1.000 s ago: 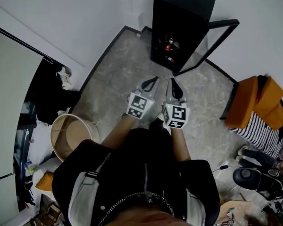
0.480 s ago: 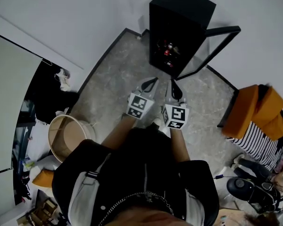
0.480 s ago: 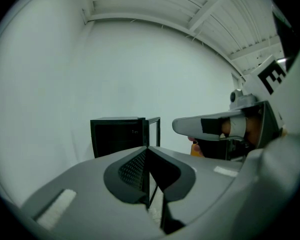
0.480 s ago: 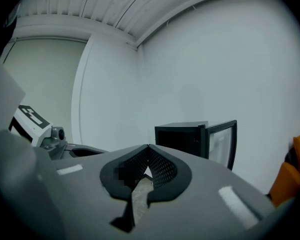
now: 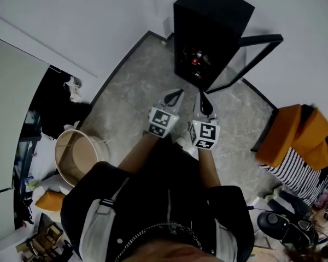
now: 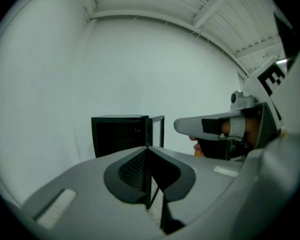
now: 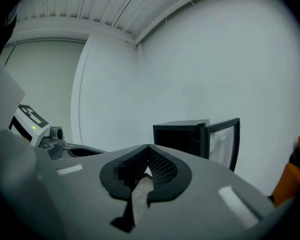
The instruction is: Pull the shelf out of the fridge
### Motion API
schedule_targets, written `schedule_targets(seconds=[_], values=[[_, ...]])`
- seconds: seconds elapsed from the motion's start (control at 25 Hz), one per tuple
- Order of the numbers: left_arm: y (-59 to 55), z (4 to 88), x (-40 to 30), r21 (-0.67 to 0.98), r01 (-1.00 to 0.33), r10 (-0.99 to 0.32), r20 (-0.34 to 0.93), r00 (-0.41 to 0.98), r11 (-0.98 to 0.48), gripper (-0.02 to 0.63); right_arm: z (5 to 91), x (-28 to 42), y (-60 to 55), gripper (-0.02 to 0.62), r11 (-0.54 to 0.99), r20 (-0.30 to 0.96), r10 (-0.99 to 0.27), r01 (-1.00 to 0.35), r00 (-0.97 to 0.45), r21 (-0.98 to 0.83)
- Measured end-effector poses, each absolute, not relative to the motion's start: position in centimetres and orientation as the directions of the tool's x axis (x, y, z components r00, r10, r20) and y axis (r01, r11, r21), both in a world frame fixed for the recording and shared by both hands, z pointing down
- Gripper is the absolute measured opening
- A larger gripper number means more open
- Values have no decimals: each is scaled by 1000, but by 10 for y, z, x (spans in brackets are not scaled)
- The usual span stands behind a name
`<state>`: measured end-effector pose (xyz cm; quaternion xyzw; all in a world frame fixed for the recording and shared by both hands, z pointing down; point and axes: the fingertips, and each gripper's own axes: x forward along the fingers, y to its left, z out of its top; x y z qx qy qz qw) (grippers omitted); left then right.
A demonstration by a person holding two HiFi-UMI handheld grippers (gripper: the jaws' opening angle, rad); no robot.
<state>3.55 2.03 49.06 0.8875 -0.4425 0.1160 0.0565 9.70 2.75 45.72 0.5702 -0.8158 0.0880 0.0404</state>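
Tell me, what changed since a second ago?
The left claw and right claw edged a little closer to the black fridge. Nothing was grabbed or let go. Both stay shut and empty, and the fridge door stays open.

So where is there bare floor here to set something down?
The stone floor is bare between the black fridge and the round tub, and between the open glass door and the orange seat. It is crowded left of the tub and around the seat.
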Motion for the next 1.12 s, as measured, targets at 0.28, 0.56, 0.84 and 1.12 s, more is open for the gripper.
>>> schedule_targets(seconds=[0.28, 0.56, 0.84, 1.12], values=[[-14, 501, 32, 13, -807, -775, 272, 571, -590, 11, 465, 94, -7, 2, 339, 182, -917, -935, -354, -107], [-75, 505, 39, 24, -782, -750, 267, 606, -623, 11, 468, 96, -57, 2, 316, 203, -923, -945, -327, -85], [-147, 511, 47, 44, -753, -719, 265, 642, -656, 11, 468, 98, -117, 2, 286, 237, -927, -957, -289, -49], [-213, 518, 51, 77, -726, -690, 255, 677, -684, 11, 476, 103, -170, 2, 239, 282, -930, -971, -238, -30]])
